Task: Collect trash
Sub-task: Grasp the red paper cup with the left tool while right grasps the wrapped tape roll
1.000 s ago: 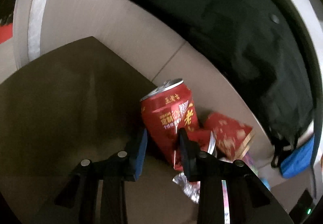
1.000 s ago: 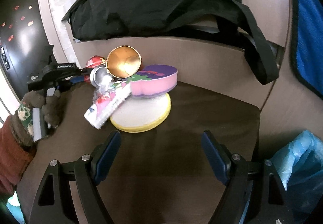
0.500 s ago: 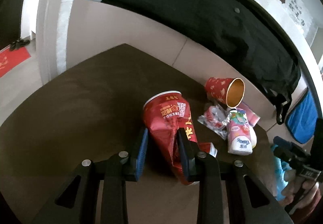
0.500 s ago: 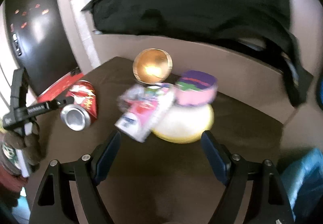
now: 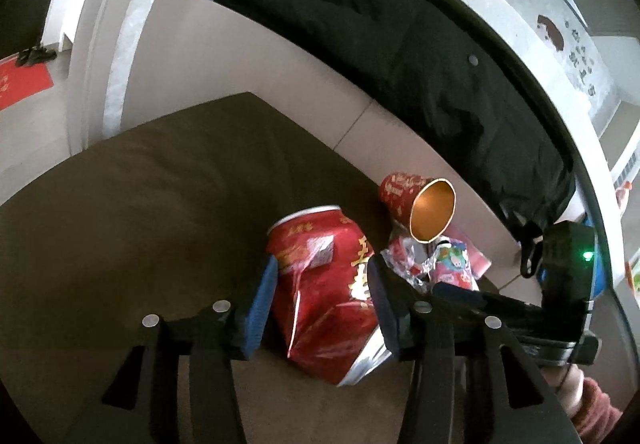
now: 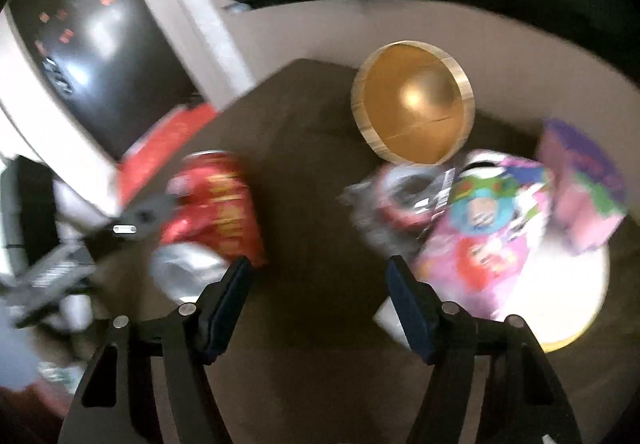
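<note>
Left wrist view: the left claw (image 5: 322, 294), jaws opening, straddles a dented red can (image 5: 326, 292) lying lengthwise along its fingers on the brown cushion (image 5: 140, 204). The right claw (image 6: 316, 296) is closing, empty, with wrappers (image 6: 476, 228) just right, cup (image 6: 412, 108) beyond.

There was one red can (image 5: 324, 296), and it was dented. There was one paper cup (image 5: 420, 204) lying on its side, red outside and gold inside. There was one shiny crinkled wrapper (image 5: 404, 264). There was one little pink carton (image 6: 484, 232) with bright pictures on it. There was one purple and pink box (image 6: 580, 180). There was one round white lid with a yellow rim (image 6: 568, 300). There was one black coat (image 5: 400, 44). There were two grippers, one left (image 5: 320, 308) and one right (image 6: 318, 292).
</note>
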`<state>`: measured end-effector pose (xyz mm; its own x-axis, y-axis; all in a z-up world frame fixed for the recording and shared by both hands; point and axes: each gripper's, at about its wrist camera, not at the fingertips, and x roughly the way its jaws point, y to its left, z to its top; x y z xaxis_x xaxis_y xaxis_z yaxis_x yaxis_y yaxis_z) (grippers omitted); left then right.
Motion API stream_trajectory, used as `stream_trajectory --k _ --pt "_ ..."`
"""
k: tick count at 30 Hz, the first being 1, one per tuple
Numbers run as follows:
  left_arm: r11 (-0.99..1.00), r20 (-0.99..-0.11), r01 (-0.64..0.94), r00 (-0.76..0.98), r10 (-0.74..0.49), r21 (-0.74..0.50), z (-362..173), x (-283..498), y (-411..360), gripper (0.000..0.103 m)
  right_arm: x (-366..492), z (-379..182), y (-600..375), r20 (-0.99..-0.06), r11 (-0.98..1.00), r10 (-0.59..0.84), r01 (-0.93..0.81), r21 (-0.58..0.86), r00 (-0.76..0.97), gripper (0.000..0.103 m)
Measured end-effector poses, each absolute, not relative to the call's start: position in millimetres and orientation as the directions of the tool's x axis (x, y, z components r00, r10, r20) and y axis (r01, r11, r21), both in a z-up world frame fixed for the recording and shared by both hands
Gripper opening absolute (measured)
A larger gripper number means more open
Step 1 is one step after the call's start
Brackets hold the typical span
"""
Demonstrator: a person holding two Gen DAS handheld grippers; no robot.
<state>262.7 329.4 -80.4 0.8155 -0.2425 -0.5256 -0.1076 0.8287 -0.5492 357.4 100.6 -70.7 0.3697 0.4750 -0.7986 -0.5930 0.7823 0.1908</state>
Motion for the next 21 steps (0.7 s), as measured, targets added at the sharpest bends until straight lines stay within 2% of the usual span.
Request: stream_trajectory --k 6,12,18,20,21 --pt "0.82 -0.515 -0.118 0.825 -0.233 -0.56 -82 261 334 0.05 370 -71 114 -0.781 0.83 0.343 -0.558 -0.009 0.522 0.065" --pt "0.804 -0.495 -0.135 0.841 -0.216 -0.579 -82 256 342 0.055 406 -83 134 -0.797 0.837 0.293 -0.545 -0.054 0.528 0.065" --pt "0.778 -0.497 -0.163 0.841 -0.211 -0.606 -87 255 351 0.055 422 -89 147 -0.824 0.833 0.27 -0.55 -0.06 0.499 0.072" --pt "0.777 -0.492 -0.16 0.844 -0.212 -0.609 -87 255 352 0.057 417 -89 146 -0.819 0.823 0.28 -0.564 -0.063 0.501 0.069" --pt "0.775 -0.491 -0.159 0.845 -0.213 -0.611 -87 255 353 0.057 413 -88 145 -0.814 0.821 0.289 -0.568 -0.06 0.504 0.064"
